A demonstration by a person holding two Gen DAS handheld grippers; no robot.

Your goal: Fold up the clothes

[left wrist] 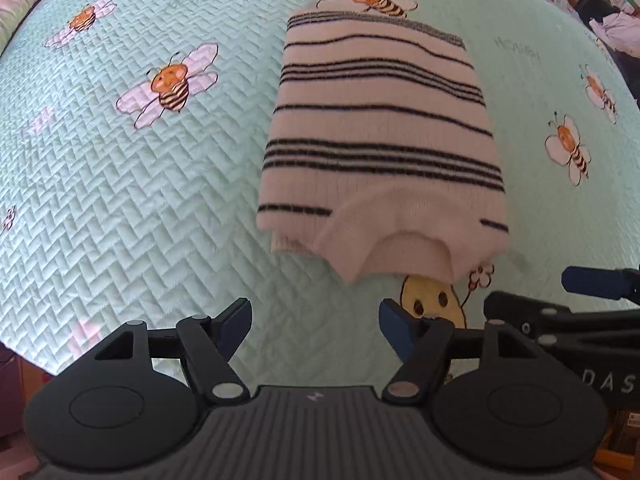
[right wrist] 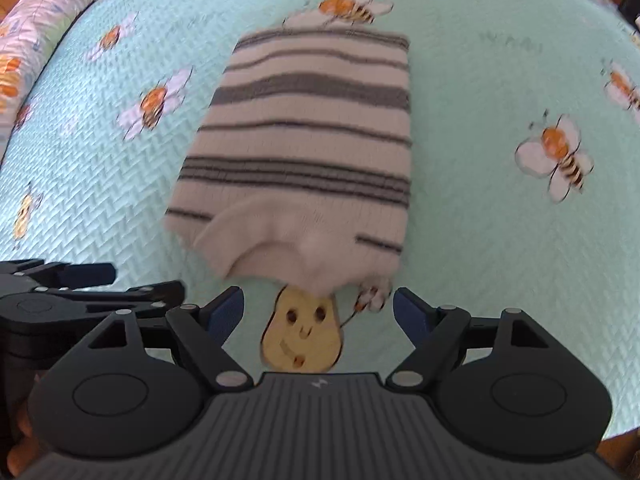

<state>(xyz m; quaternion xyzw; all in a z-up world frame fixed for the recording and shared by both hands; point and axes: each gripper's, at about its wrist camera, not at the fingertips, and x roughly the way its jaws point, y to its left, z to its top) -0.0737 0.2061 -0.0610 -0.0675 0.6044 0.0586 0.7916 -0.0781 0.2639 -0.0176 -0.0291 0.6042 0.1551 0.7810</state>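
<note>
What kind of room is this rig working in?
Likely a bedroom: the folded striped sweater lies on a quilted mint bedspread printed with bees, and a floral duvet or pillow runs along its far-left edge.

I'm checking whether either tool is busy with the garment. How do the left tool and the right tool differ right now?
Little separates them. The left tool sits toward the striped sweater's left half, the right tool toward its right half, over the yellow face print. The right wrist view is blurred, the left wrist view sharp. Both stand open, empty, just short of the sweater's near collar edge.
</note>
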